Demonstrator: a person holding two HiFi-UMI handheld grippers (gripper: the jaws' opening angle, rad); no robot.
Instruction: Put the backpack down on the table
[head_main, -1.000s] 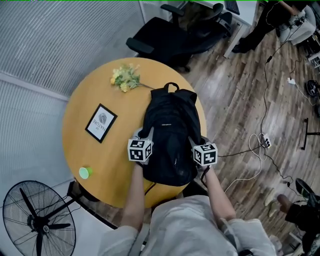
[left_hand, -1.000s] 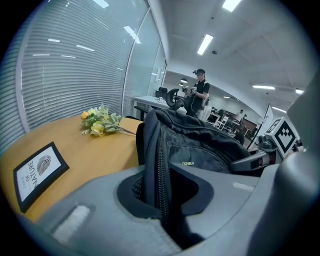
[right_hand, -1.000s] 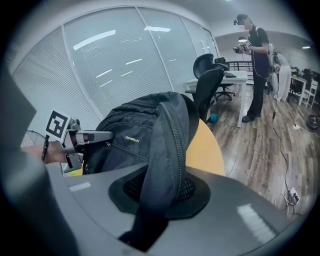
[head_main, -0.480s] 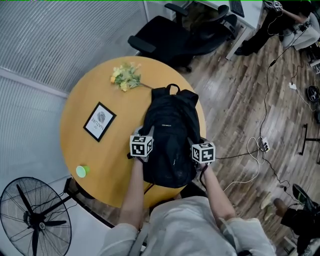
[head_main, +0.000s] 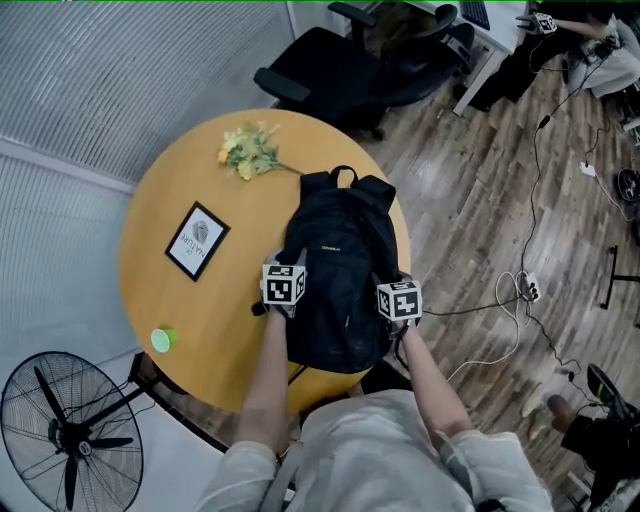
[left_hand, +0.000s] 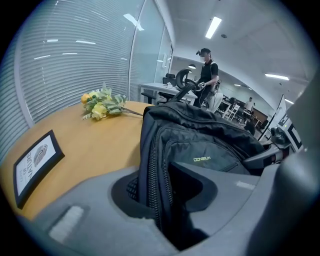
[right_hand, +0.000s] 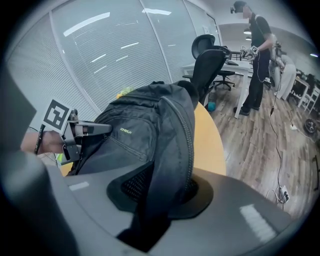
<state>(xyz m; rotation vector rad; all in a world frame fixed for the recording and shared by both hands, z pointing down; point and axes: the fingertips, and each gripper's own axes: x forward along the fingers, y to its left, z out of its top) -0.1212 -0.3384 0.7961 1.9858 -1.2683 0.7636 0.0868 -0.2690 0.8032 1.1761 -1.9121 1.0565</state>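
A black backpack (head_main: 340, 270) lies on the round wooden table (head_main: 190, 180), its handle at the far end and its bottom over the near edge. My left gripper (head_main: 287, 270) sits at its left side. The zipped side seam (left_hand: 152, 165) runs loosely between the jaws, which have just been opening. My right gripper (head_main: 386, 282) is at the right side. A fold of black fabric (right_hand: 167, 165) passes between its jaws with gaps on both sides, and these too have just been opening. The fingertips are hidden in the head view.
Yellow flowers (head_main: 245, 152) and a black-framed picture (head_main: 196, 242) lie on the table's left half, with a green cup (head_main: 161, 340) near its edge. A fan (head_main: 70, 430) stands by the near left, an office chair (head_main: 340, 70) beyond the table, cables (head_main: 520, 290) on the floor to the right.
Both grippers have sunk a little beside the backpack, and the backpack has settled lower and flatter on the table.
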